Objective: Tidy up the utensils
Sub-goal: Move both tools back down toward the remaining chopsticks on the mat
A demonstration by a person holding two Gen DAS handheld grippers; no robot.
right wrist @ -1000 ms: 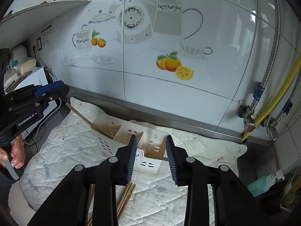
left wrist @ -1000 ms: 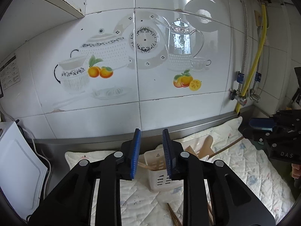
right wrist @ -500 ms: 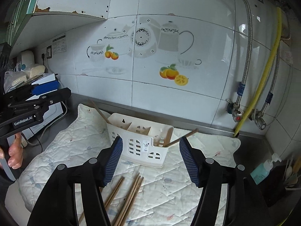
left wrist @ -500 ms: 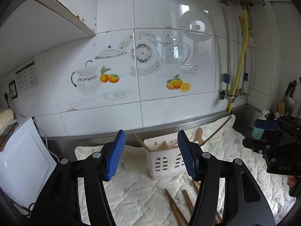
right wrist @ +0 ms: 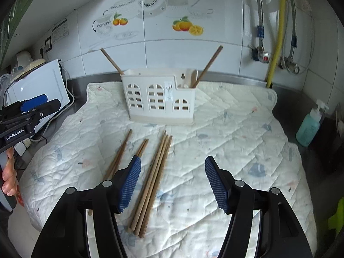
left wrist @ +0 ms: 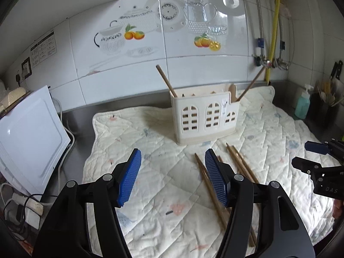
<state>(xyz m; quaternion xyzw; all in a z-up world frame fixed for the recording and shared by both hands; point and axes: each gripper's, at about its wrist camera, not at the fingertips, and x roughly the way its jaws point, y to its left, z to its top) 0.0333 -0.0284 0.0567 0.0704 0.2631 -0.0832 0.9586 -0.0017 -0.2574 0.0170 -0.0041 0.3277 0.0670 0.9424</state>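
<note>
A cream plastic utensil caddy (left wrist: 205,118) (right wrist: 160,99) stands upright on a quilted mat, with one wooden chopstick leaning out at its left end (right wrist: 111,61) and one at its right end (right wrist: 209,64). Several loose wooden chopsticks (right wrist: 153,178) (left wrist: 217,190) lie on the mat in front of it. My left gripper (left wrist: 172,177) is open and empty above the mat, left of the loose chopsticks. My right gripper (right wrist: 172,182) is open and empty, above the near ends of the chopsticks. Each gripper shows in the other's view, the right (left wrist: 318,167) and the left (right wrist: 28,111).
The quilted mat (right wrist: 236,133) covers a steel counter against a tiled wall. A white appliance (left wrist: 28,137) with cables stands at the left. A teal soap bottle (right wrist: 309,126) and a holder of spoons (left wrist: 327,96) stand at the right. Gas pipes (right wrist: 277,32) run down the wall.
Both grippers have opened wide and pulled back and up from the caddy. The caddy, earlier tilted between the jaws, now stands upright on the mat.
</note>
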